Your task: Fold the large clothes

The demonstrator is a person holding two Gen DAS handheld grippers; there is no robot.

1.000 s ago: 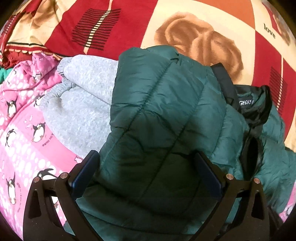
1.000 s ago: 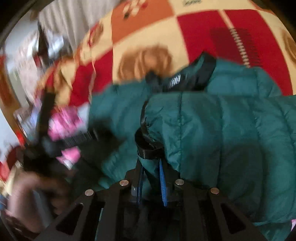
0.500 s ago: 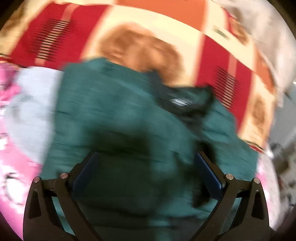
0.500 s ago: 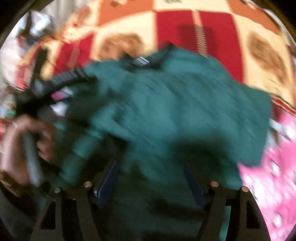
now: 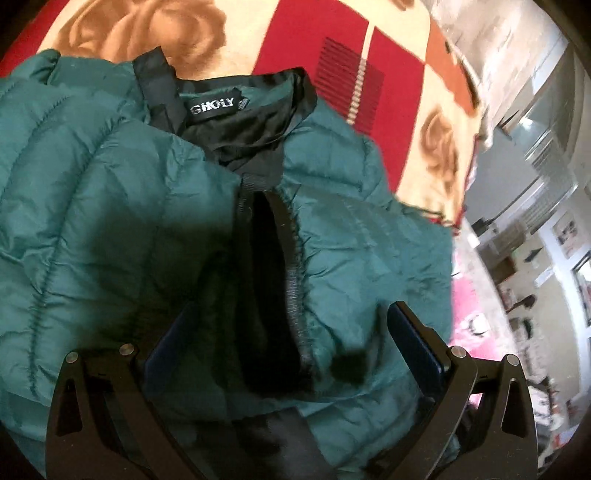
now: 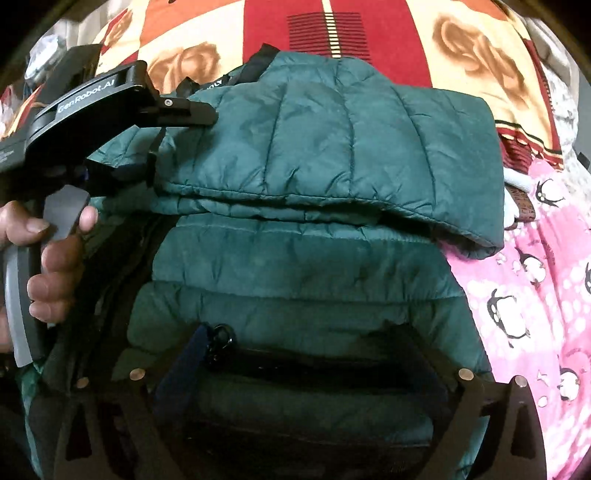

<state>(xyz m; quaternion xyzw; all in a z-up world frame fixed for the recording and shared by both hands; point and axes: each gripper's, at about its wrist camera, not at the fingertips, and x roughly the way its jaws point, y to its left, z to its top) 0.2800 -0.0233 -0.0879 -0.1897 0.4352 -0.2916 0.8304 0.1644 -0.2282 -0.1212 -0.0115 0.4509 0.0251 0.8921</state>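
Both grippers, left (image 5: 291, 332) and right (image 6: 299, 354), gape empty over the green jacket (image 6: 332, 155) folded on the blanket (image 6: 376, 33), the right's jaws having just opened, so its puffy flap could spring back.

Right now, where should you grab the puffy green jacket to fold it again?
Probably the loose folded-over edge of the green jacket, coming from the pink penguin cloth side. That flap lies on top with a thin free rim, easier to pinch than the thick padded middle.
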